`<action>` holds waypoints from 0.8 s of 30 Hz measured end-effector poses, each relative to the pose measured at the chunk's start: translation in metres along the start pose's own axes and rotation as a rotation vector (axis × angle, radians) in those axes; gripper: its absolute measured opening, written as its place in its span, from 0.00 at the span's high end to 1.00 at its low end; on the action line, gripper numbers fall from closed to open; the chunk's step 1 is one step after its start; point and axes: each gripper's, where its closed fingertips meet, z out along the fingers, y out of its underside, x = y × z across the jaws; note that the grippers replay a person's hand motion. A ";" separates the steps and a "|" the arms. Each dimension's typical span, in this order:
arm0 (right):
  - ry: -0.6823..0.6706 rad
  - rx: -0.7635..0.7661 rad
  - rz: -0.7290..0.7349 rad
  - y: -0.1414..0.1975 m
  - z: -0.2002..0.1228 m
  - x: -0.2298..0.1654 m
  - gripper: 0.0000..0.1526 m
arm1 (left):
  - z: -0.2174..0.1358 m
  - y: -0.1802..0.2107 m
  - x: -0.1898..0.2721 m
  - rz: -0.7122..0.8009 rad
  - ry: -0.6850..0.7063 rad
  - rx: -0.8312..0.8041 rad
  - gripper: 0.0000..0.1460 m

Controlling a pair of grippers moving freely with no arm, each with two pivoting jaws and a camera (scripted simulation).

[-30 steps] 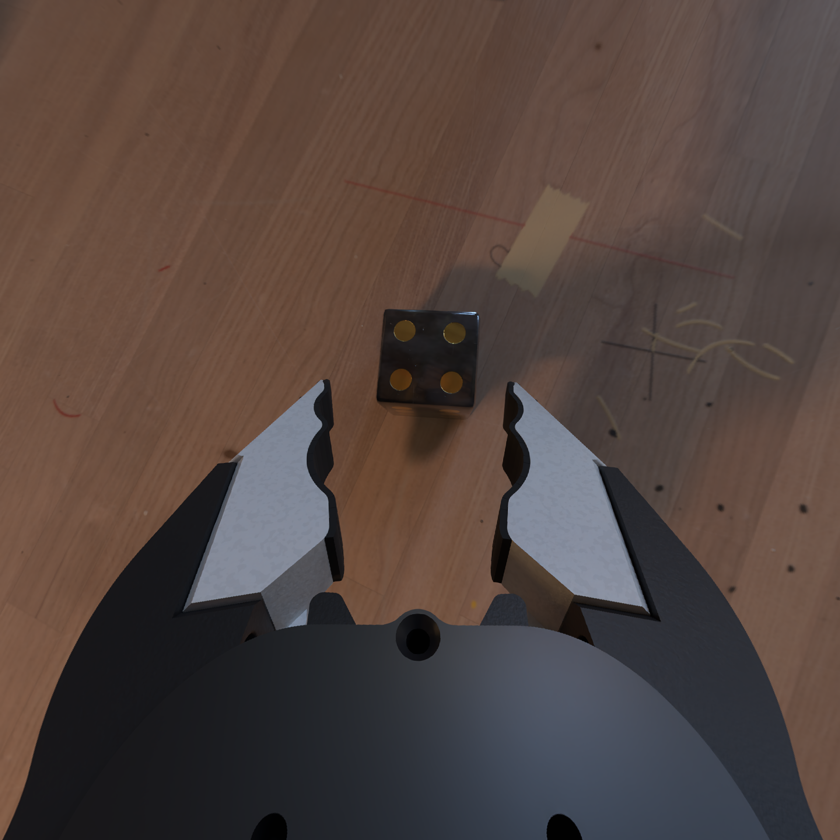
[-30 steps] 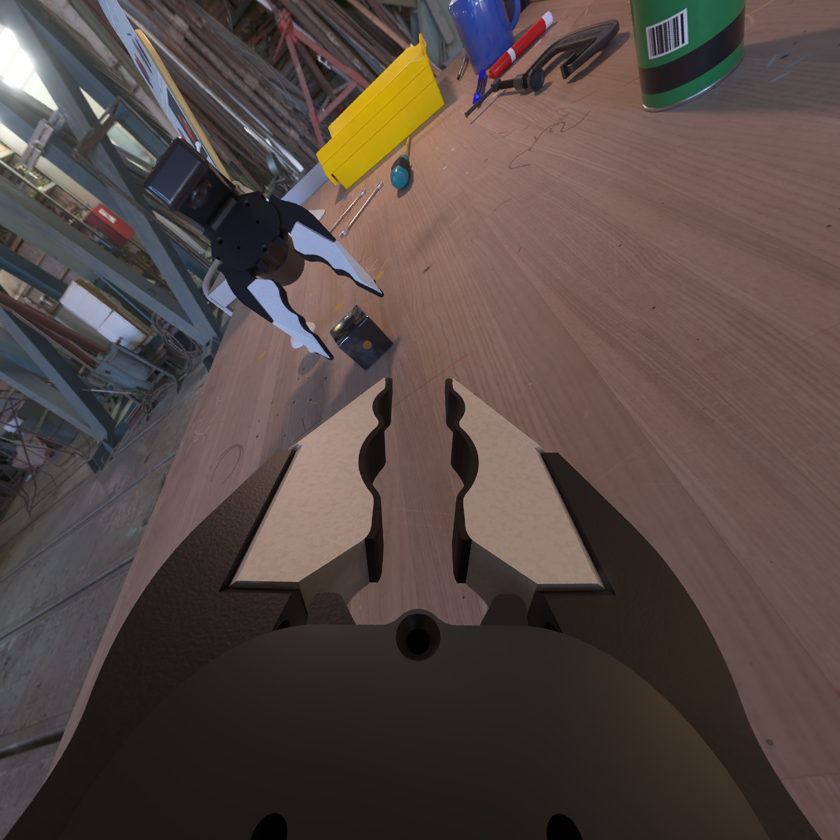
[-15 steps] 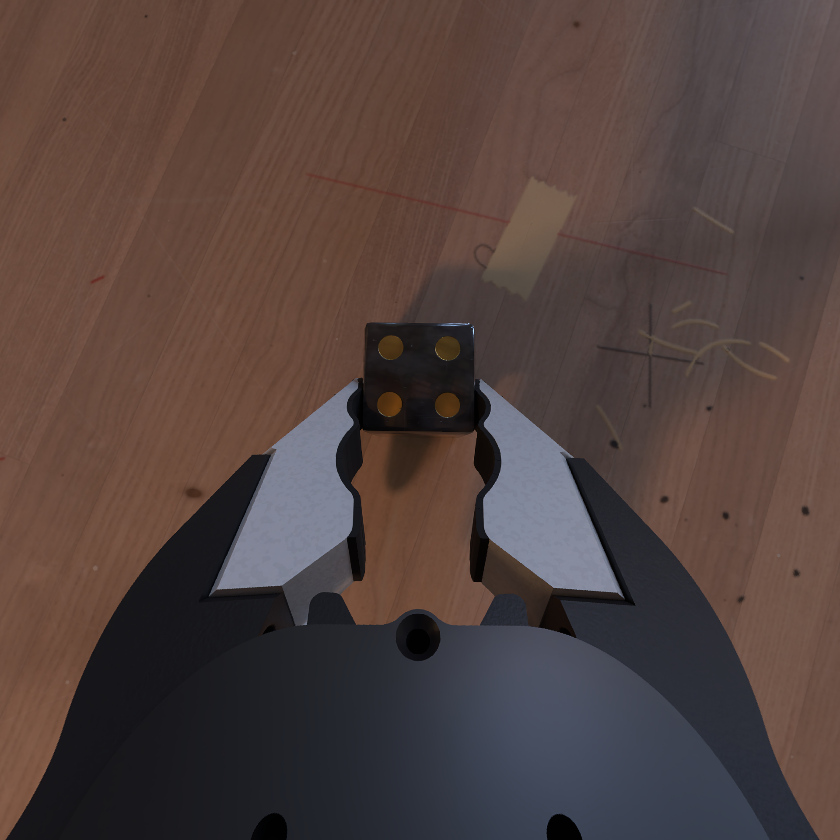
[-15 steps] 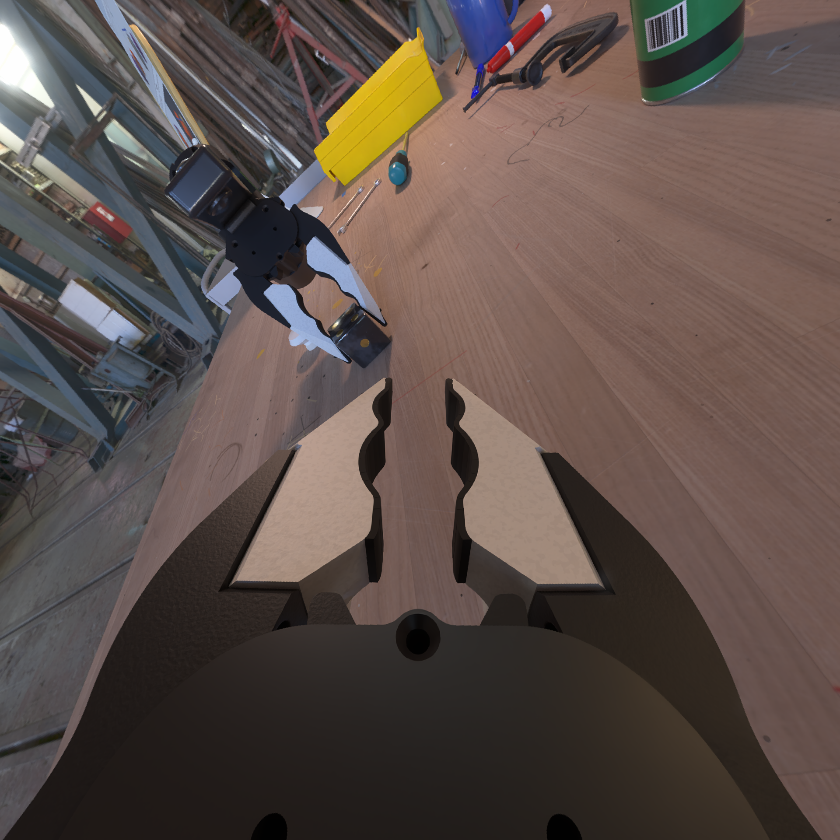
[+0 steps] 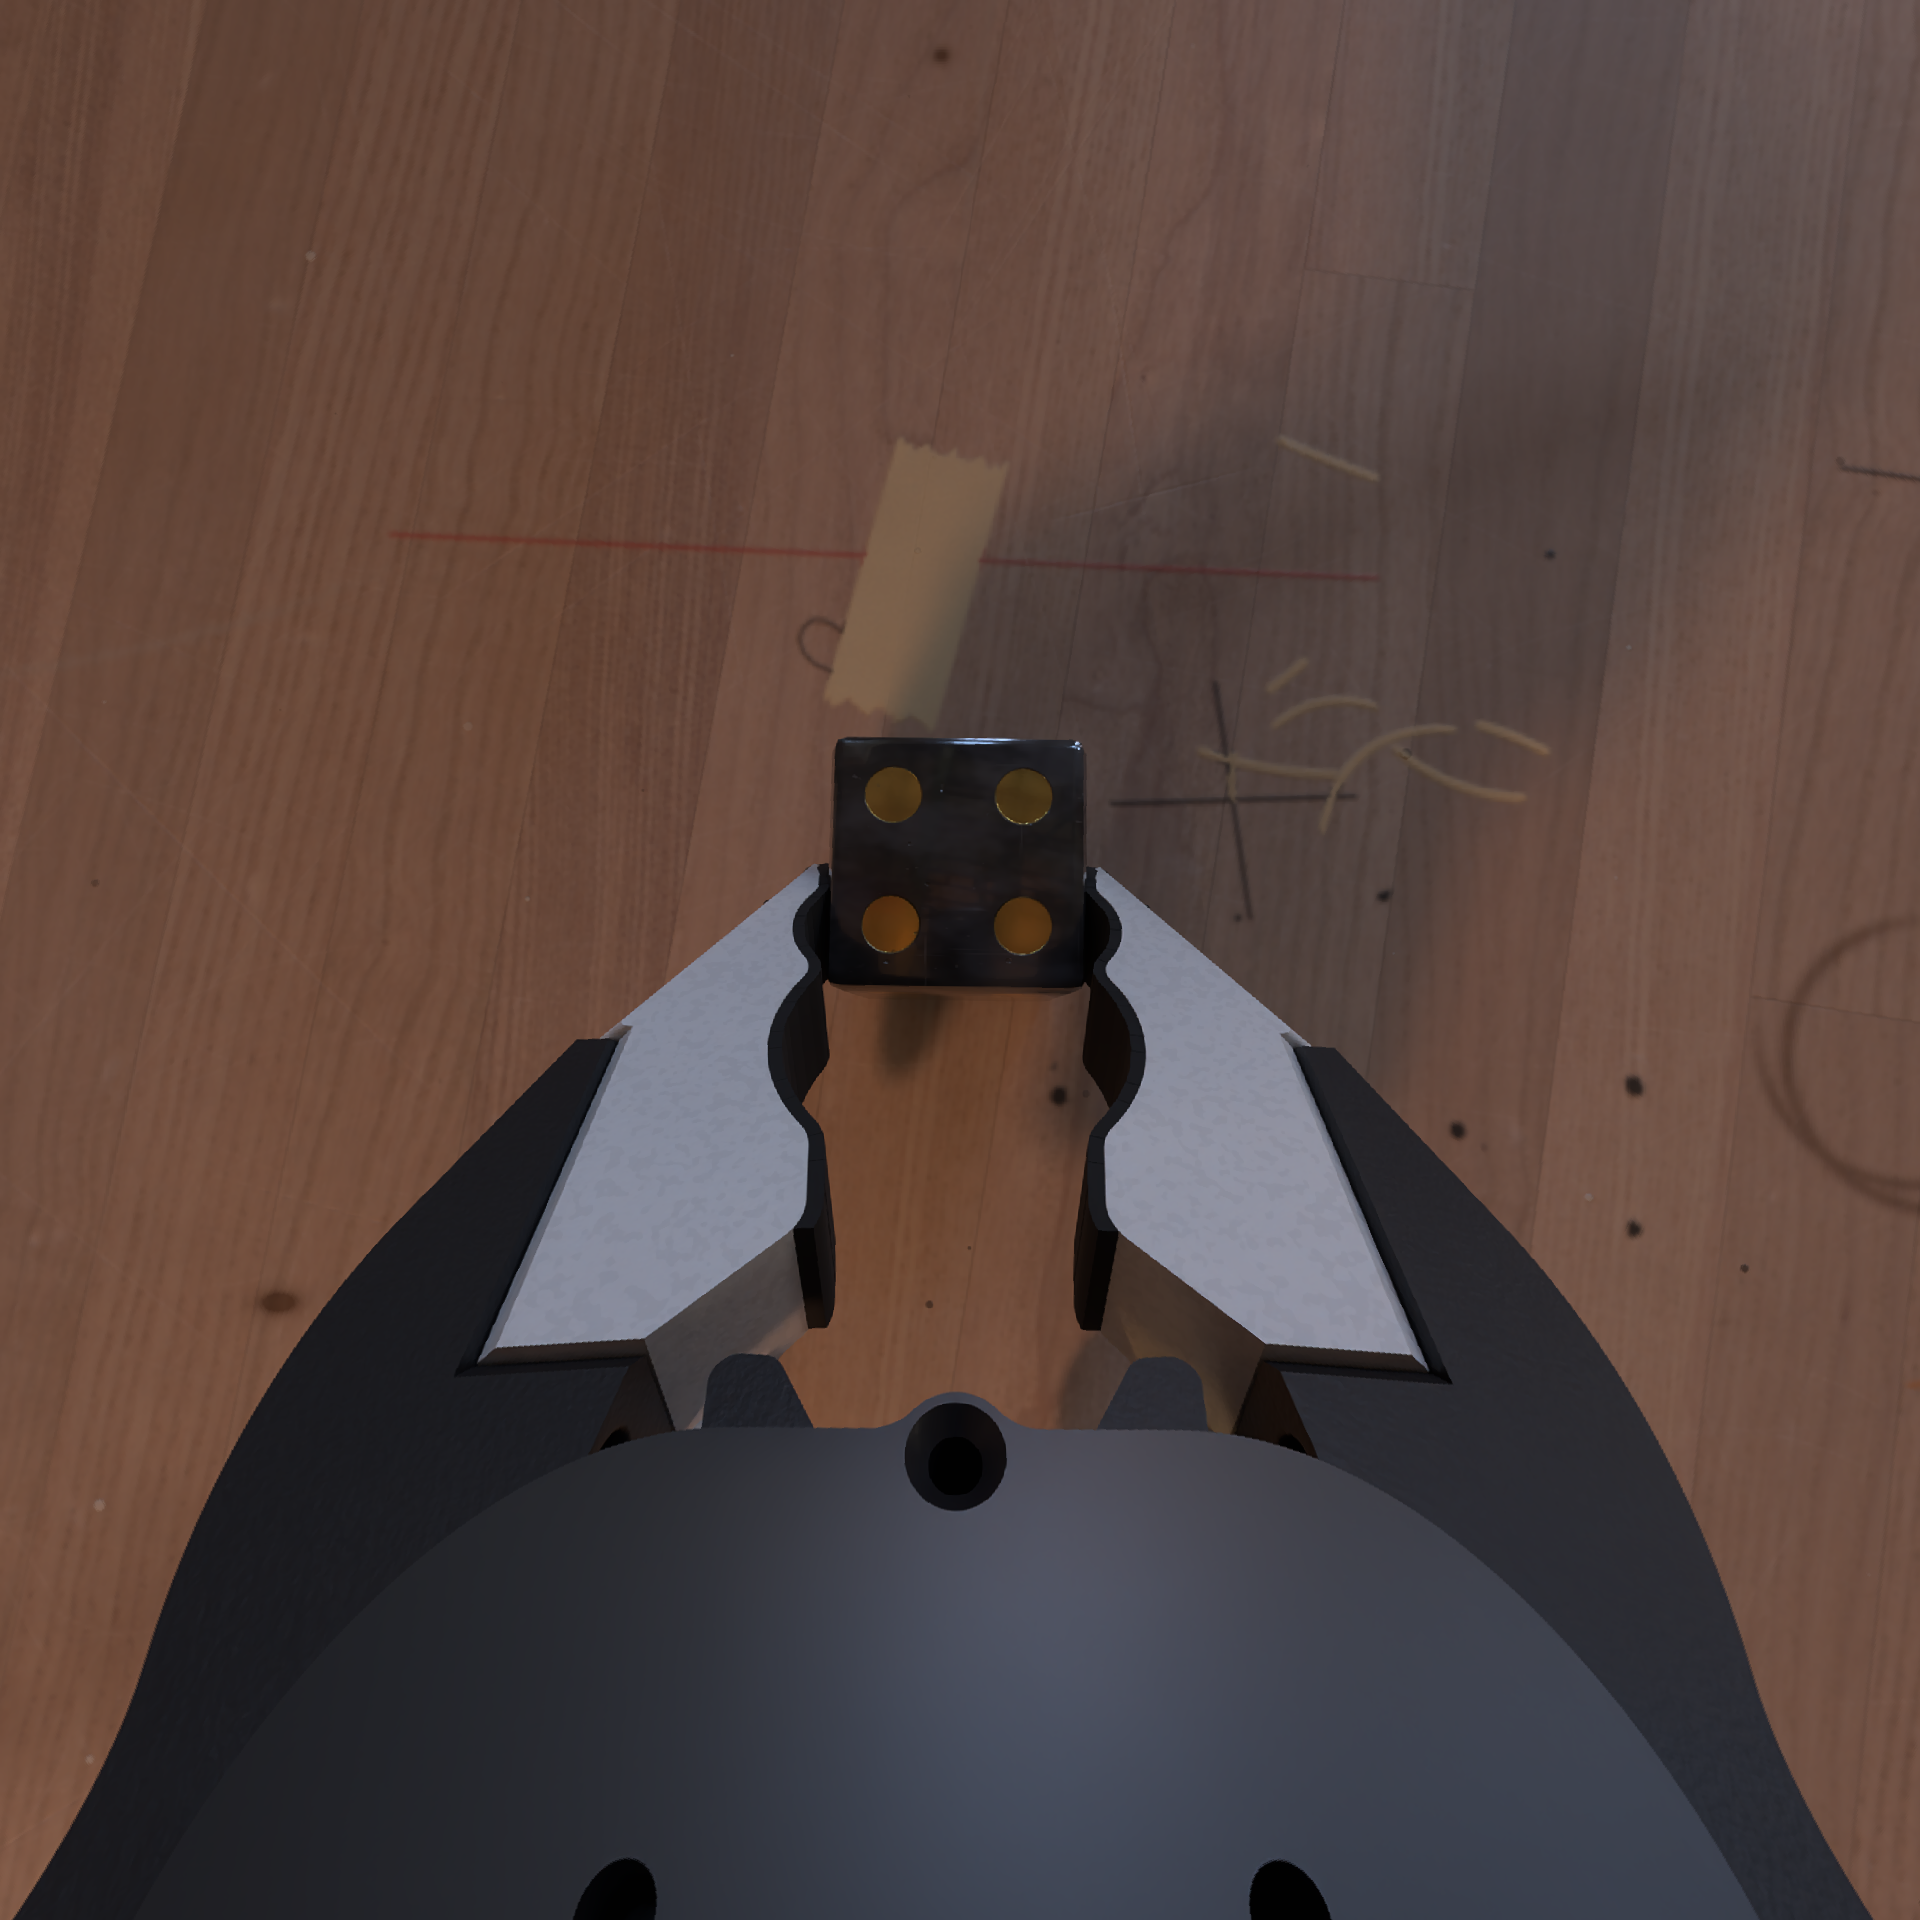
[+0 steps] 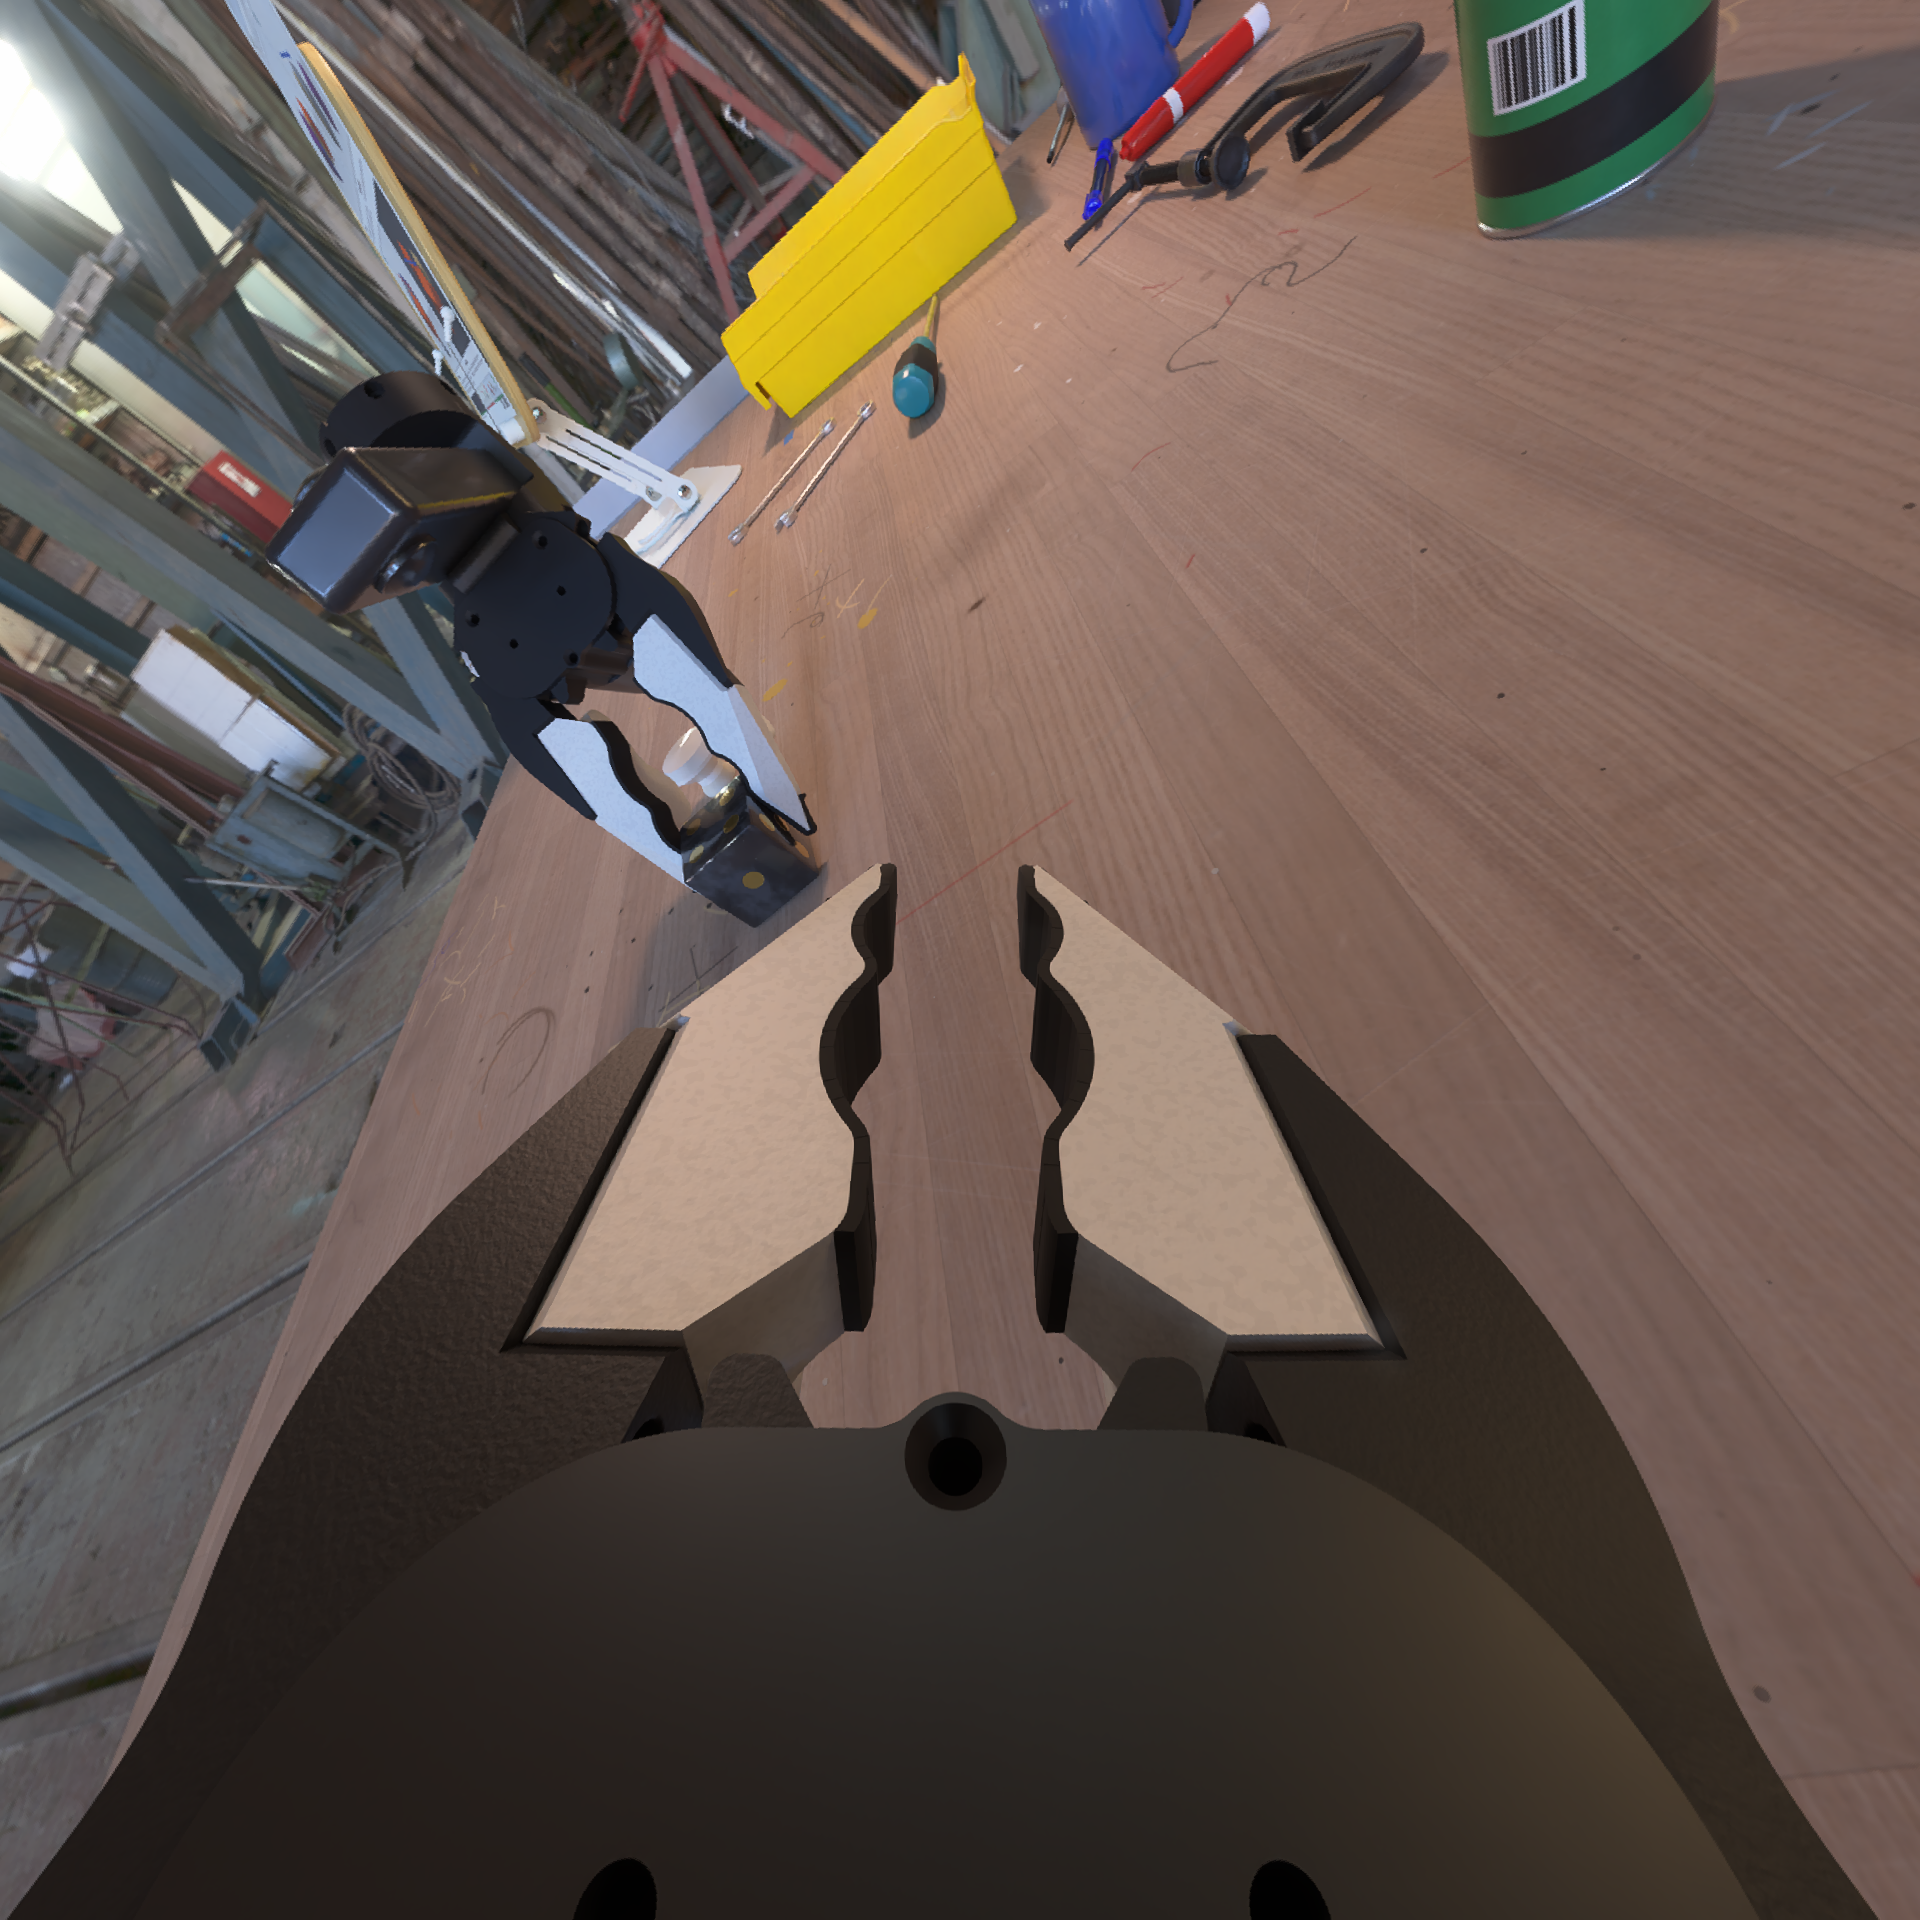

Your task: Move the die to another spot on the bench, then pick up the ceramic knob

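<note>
Gripping the black cube die with gold pips (image 5: 957, 860) at its sides, my left gripper (image 5: 957, 914) has both grey fingertips (image 5: 769, 940) touching it, so I read it as clenched on the die. Four-pip face looks up at the left wrist camera. In the right wrist view the die (image 6: 750, 871) seems to sit on or barely off the brown wooden bench (image 6: 1351, 831); can't tell which.

Risks, my judgement: only the very tips hold it, not the scalloped hollows further back, so a quick swing could let the cube pivot or slip out. Dragging it low could catch a corner on the bench grain.

White ceramic knob (image 6: 694, 771) stands just behind the die, seen between the left gripper's (image 6: 743, 831) fingers. Moving the die that way could knock or roll the knob. Strip of tan masking tape (image 5: 916, 587) lies just beyond the die, loose pale wood shavings (image 5: 1371, 758) near it to the side; setting down on either could leave the die tilted.

Right gripper (image 6: 956, 914) hangs near the die, jaws parted, empty. It could clip the left one if both go for the knob. Yellow plastic bin (image 6: 873, 239) and green can (image 6: 1590, 104) are well apart from the die, no concern.
</note>
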 end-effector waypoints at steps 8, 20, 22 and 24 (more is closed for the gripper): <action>-0.001 0.004 -0.003 -0.001 -0.001 -0.001 0.85 | -0.051 0.017 -0.015 -0.051 -0.151 -0.003 0.35; 0.011 -0.020 0.006 0.005 0.002 0.004 0.85 | -0.122 0.097 0.018 -0.214 -0.216 -0.072 0.42; 0.013 -0.026 0.009 0.006 0.003 0.005 0.85 | -0.108 0.094 0.029 -0.199 -0.162 -0.073 0.42; 0.013 -0.033 0.008 0.008 0.004 0.005 0.85 | -0.093 0.095 0.033 -0.183 -0.141 -0.096 0.43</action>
